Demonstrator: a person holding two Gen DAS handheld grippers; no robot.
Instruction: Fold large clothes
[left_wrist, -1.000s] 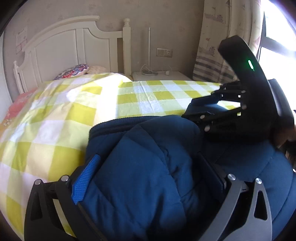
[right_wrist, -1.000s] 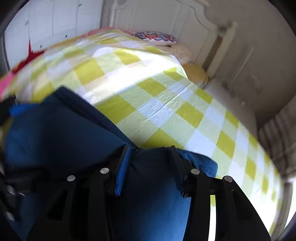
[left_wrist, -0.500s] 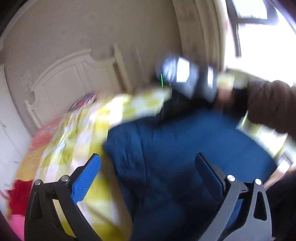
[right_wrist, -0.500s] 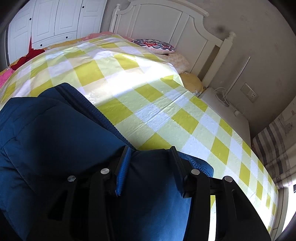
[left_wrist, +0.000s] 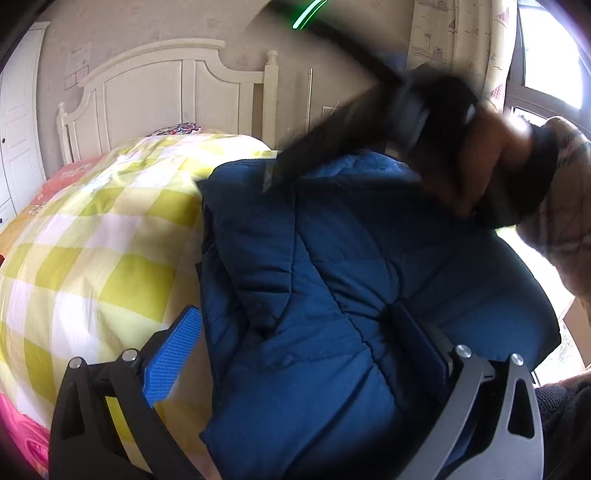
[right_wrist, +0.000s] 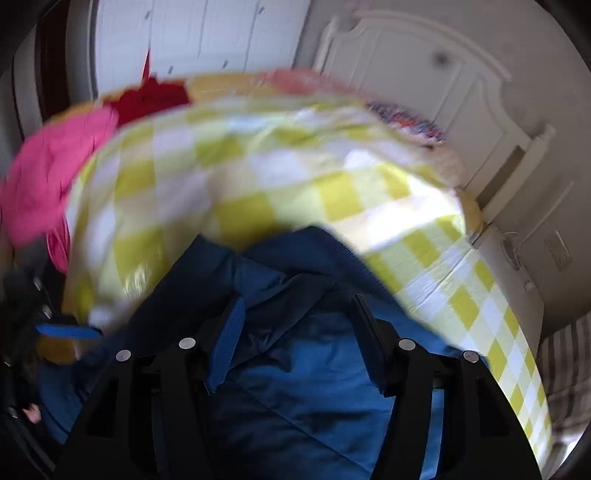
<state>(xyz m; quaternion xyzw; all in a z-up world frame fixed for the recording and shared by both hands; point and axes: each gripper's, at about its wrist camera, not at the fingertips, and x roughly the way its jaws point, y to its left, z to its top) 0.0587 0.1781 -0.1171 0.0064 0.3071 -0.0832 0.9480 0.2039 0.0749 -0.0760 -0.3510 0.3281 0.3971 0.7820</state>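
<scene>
A puffy dark blue jacket (left_wrist: 332, 266) lies bunched on the yellow-and-white checked bed cover (left_wrist: 92, 240). My left gripper (left_wrist: 299, 350) is open wide, its blue-padded fingers (left_wrist: 171, 354) spread over the jacket's near part without holding it. My right gripper (right_wrist: 299, 332) has its jaws a moderate way apart with jacket fabric (right_wrist: 306, 369) between them; it looks open, though blur hides the contact. The right gripper also shows blurred in the left wrist view (left_wrist: 369, 122), held in a hand above the jacket's far edge.
A white headboard (left_wrist: 166, 96) and patterned pillow (left_wrist: 177, 129) stand at the bed's head. Pink (right_wrist: 48, 177) and red (right_wrist: 155, 98) clothes lie at the bed's far side. A white wardrobe (right_wrist: 207, 40) stands behind. A curtain and window (left_wrist: 480, 44) are at the right.
My left gripper let go of the jacket and drew back over it. My right gripper's jaws widened and it swung up fast, now blurred.
</scene>
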